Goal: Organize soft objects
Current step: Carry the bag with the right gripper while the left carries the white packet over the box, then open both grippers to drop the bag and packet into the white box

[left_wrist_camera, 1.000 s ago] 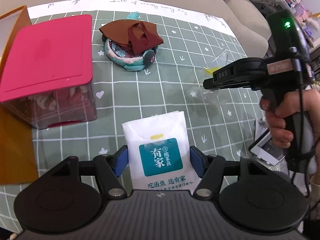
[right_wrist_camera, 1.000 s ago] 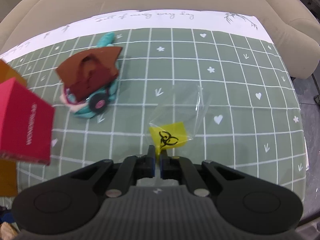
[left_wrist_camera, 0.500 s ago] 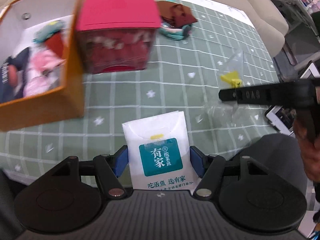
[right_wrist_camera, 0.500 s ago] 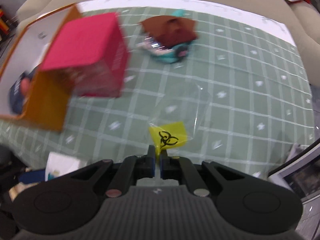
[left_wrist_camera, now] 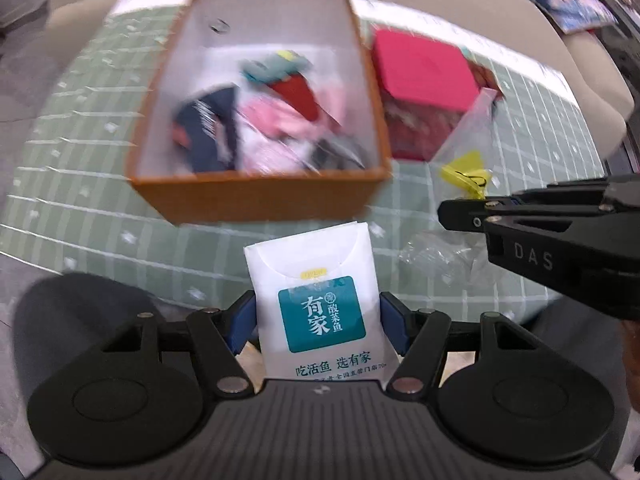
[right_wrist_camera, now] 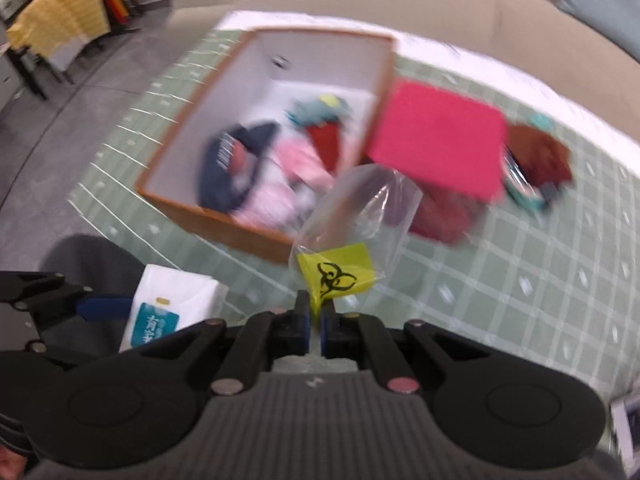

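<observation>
My left gripper [left_wrist_camera: 318, 320] is shut on a white tissue pack [left_wrist_camera: 316, 292] with a teal label; the pack also shows in the right wrist view [right_wrist_camera: 168, 312]. My right gripper [right_wrist_camera: 315, 320] is shut on a clear plastic bag [right_wrist_camera: 360, 216] with a yellow biohazard label, also seen in the left wrist view [left_wrist_camera: 466, 160]. Both are held in the air in front of an open orange box [left_wrist_camera: 256, 196] that holds several soft cloth items [left_wrist_camera: 276, 120]. The box also shows in the right wrist view [right_wrist_camera: 224, 216].
A box with a pink lid [left_wrist_camera: 420, 68] stands right of the orange box. A teal toy under brown cloth [right_wrist_camera: 536, 160] lies further right. All rest on a green grid cloth [right_wrist_camera: 520, 280] on a beige sofa [right_wrist_camera: 440, 8].
Both grippers have swung left with their loads. The orange box is now straight ahead and nearer. The pink-lidded box and the brown-cloth toy have shifted to the right of view.
</observation>
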Demonstrator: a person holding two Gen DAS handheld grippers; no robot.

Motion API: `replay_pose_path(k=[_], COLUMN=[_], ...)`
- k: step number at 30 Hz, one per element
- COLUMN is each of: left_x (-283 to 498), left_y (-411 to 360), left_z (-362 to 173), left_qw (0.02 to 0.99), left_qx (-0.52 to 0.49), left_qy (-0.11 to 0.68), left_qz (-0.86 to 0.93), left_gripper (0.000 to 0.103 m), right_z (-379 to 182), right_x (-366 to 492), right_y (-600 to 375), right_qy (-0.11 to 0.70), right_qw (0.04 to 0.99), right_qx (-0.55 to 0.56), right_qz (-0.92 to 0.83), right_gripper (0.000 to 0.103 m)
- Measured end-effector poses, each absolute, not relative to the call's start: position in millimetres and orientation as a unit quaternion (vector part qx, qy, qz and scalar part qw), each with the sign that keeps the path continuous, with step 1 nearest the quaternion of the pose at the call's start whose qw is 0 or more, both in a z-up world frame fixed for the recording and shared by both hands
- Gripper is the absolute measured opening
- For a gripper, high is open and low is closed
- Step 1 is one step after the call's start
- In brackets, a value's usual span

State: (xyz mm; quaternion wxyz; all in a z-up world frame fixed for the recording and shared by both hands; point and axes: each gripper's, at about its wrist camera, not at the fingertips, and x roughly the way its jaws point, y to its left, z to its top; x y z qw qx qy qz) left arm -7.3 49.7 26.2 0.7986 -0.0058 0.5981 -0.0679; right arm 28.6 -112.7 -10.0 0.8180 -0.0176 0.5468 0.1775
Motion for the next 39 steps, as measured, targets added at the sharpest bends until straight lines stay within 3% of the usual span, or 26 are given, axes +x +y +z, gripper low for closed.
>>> replay_pose_path(k=[10,17,25,27,30,33,36,39], left_x=[79,132,164,166,166,163,161,159], left_y=[91,87,90,92,89,83,81,80], left_z=[58,28,-19,-26,-39,-49,-54,-55], left_qw=[0.825,0.816,0.789,0.784,0.778,0.776,0.772,0.772], left_qx=[-0.002,0.031,0.063,0.061,0.059,0.063,0.063,0.066], left_qy=[0.561,0.569,0.602,0.609,0.616,0.618,0.624,0.624], left_qz=[-0.063,-0.093,-0.107,-0.105,-0.107,-0.107,-0.104,-0.102], left_gripper=[0.075,0.075,0.075,0.075,0.075,0.075,0.075,0.075], right_z=[-2,-50,-95,-101,-113,-109,-100,-94], right_x=[146,224,255,258,265,268,268,271], right_y=[-53,-28,-9,-5,3,3,-1,-6], right_qy=[0.561,0.594,0.624,0.628,0.629,0.621,0.619,0.620], right_qw=[0.798,0.774,0.743,0.739,0.736,0.742,0.745,0.747], right_qx=[-0.041,-0.078,-0.128,-0.134,-0.155,-0.168,-0.157,-0.137], right_qz=[0.216,0.204,0.203,0.206,0.198,0.190,0.191,0.198], right_gripper=[0.002,0.002,0.005,0.010,0.029,0.034,0.055,0.058])
